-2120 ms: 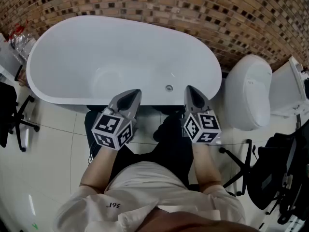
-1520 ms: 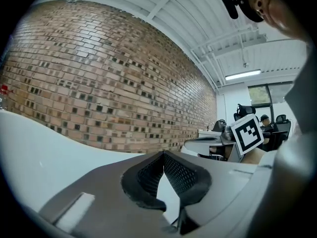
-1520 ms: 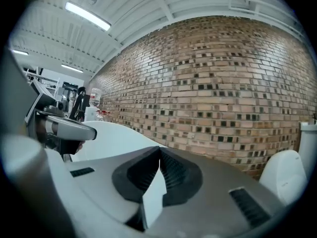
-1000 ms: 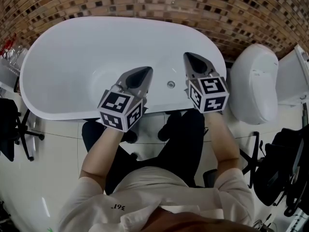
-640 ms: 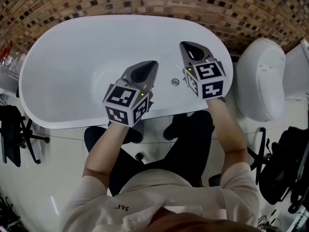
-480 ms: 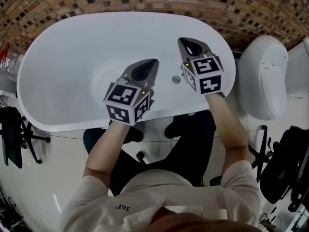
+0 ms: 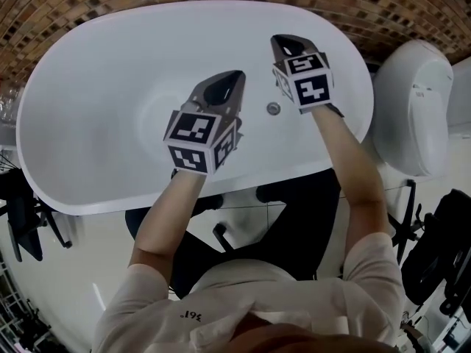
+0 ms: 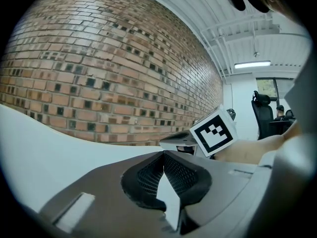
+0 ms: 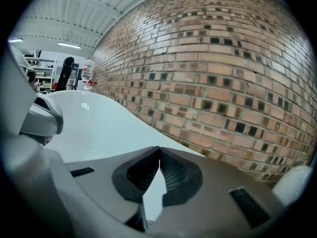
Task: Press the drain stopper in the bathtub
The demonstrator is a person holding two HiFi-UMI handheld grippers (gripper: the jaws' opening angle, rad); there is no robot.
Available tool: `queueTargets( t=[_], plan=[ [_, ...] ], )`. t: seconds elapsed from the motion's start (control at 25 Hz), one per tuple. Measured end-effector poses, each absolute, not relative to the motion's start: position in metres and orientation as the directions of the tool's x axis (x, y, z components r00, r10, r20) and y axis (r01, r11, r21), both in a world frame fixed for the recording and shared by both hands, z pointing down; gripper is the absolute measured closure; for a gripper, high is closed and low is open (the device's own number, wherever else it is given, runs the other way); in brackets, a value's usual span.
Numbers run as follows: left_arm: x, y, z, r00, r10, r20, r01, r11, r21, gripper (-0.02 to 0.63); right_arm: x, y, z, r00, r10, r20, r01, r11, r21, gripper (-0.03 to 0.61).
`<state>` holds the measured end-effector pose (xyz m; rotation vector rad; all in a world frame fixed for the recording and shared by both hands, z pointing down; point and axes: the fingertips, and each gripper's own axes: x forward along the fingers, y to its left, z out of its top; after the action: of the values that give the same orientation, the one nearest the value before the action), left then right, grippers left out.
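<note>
Drain stopper (image 7: 273, 109) between left gripper (image 7: 235, 75) and right gripper (image 7: 277, 40), apart from closed fingers

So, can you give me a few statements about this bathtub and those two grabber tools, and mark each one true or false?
1. Both the left gripper and the right gripper have their jaws together with nothing between them. True.
2. The bathtub is full of water. False: no water shows in it.
3. One gripper is pressing the round metal fitting. False: in the head view the fitting lies bare between the two grippers, and neither one touches it.
4. A brick wall runs behind the tub. True.
5. A toilet stands at the tub's left end. False: the toilet is at the right end.
</note>
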<state>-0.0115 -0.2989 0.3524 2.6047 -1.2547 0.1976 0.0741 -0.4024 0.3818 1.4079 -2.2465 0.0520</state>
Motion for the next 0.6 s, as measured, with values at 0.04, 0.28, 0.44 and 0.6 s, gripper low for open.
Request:
queueTargets(
  t=[0.04, 0.28, 0.44, 0.6],
  plan=[
    [-0.01, -0.305, 0.358, 0.623, -0.747, 0.233, -0.782, -0.601, 0.163, 0.606, 0.077, -0.413, 0.391, -0.342, -0.833, 0.434, -0.858, 0.466, 0.218, 0.565],
    [-0.004, -0.332, 0.396, 0.618, -0.729, 0.294, -0.785, -0.59, 0.187, 0.606, 0.095, -0.467, 0.458, -0.296, -0.801, 0.521, -0.868, 0.453, 0.204, 0.565],
    [0.0, -0.342, 0.43, 0.603, -0.716, 0.352, -0.796, -0.57, 0.204, 0.606, 0.11, -0.485, 0.529, -0.254, -0.739, 0.623, -0.87, 0.456, 0.186, 0.565],
    [0.001, -0.346, 0.466, 0.599, -0.68, 0.422, -0.797, -0.559, 0.229, 0.606, 0.114, -0.486, 0.6, -0.246, -0.662, 0.708, -0.867, 0.476, 0.144, 0.565]
  ],
)
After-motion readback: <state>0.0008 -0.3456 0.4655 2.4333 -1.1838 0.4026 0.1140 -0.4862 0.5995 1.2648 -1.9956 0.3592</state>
